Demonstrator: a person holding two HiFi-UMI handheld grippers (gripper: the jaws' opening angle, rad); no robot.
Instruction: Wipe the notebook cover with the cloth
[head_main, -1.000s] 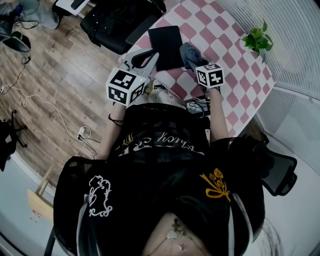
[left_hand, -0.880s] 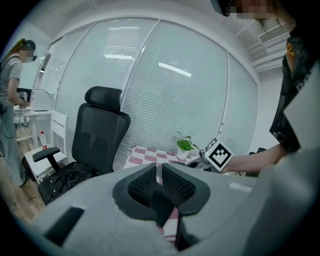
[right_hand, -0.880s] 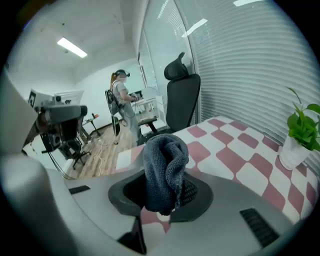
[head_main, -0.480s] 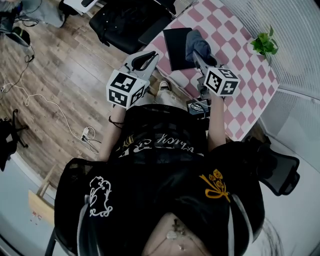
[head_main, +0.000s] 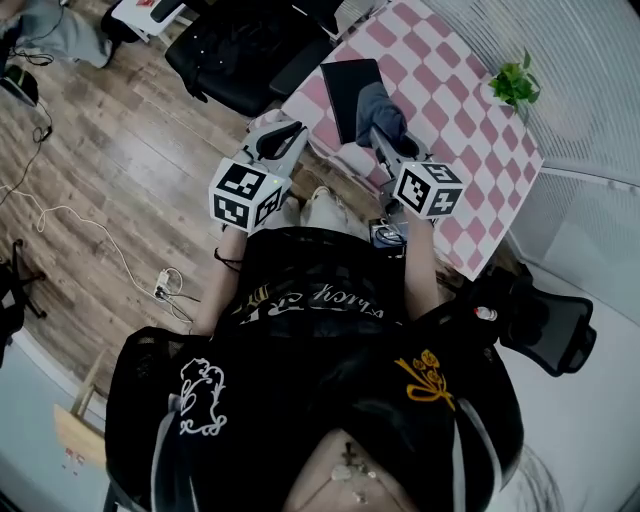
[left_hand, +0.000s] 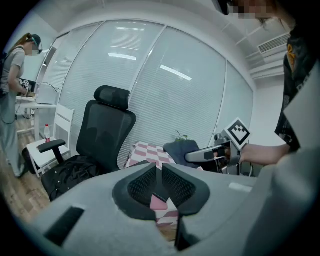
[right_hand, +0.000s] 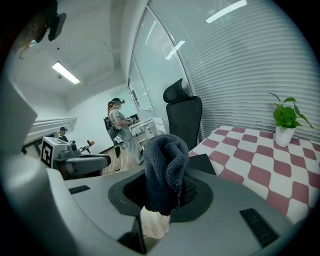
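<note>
A black notebook (head_main: 343, 82) lies at the near left corner of the pink checkered table (head_main: 450, 95). My right gripper (head_main: 384, 137) is shut on a dark blue cloth (head_main: 381, 110), which bunches up over the notebook's near right part. In the right gripper view the cloth (right_hand: 167, 171) bulges out of the jaws with the notebook (right_hand: 202, 163) just behind it. My left gripper (head_main: 281, 136) hangs off the table's left edge above the floor. Its jaws stand shut on nothing (left_hand: 160, 175), and it sees the cloth (left_hand: 180, 149) from the side.
A small potted plant (head_main: 515, 80) stands at the table's far right. A black office chair (head_main: 240, 55) sits left of the table. Another chair (head_main: 545, 325) is at my right. A person (right_hand: 120, 127) stands at a desk in the background.
The right gripper has carried the cloth from beside the notebook's right edge onto its near right part. The left gripper has stayed off the table's edge.
</note>
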